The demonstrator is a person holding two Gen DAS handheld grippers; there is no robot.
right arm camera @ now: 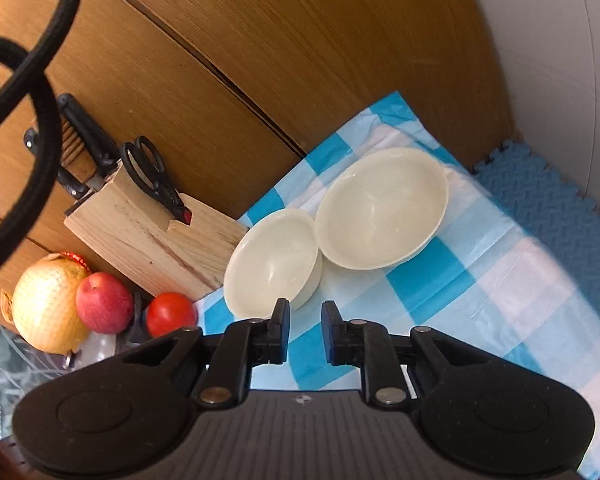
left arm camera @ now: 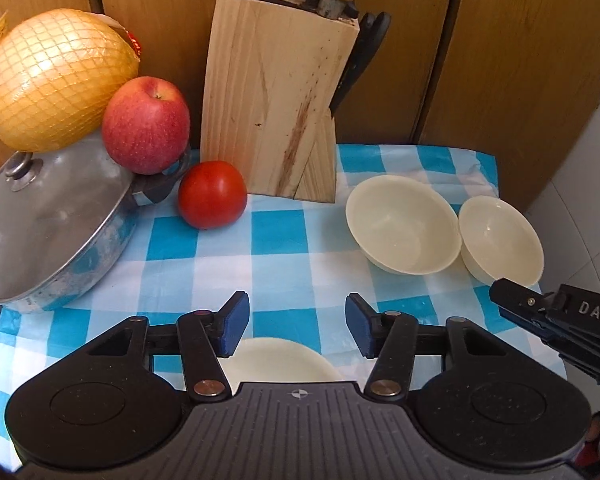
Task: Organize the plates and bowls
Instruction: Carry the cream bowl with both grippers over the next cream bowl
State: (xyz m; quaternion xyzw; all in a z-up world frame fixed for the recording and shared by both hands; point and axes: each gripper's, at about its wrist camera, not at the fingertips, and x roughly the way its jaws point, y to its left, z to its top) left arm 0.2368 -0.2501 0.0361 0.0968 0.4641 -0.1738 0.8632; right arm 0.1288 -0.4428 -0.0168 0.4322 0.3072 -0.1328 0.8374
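Note:
Two cream bowls stand side by side on the blue-and-white checked cloth (left arm camera: 284,256): one bowl (left arm camera: 404,224) (right arm camera: 274,260) beside the knife block, the other bowl (left arm camera: 500,240) (right arm camera: 382,208) near the table's right edge. A cream plate (left arm camera: 278,360) lies close below my left gripper (left arm camera: 298,320), partly hidden by its body. The left gripper's blue pads stand wide apart with only cloth between them. My right gripper (right arm camera: 306,324) hovers just short of the nearer bowl, its jaws a narrow gap apart and holding nothing. It also shows at the right of the left wrist view as the right gripper (left arm camera: 540,312).
A wooden knife block (left arm camera: 276,96) with knives and scissors stands at the back against wooden panels. Left of it are a tomato (left arm camera: 212,194), an apple (left arm camera: 146,124), a netted pomelo (left arm camera: 56,80) and a lidded steel pot (left arm camera: 48,224). Blue foam mat (right arm camera: 548,200) lies beyond the table's right edge.

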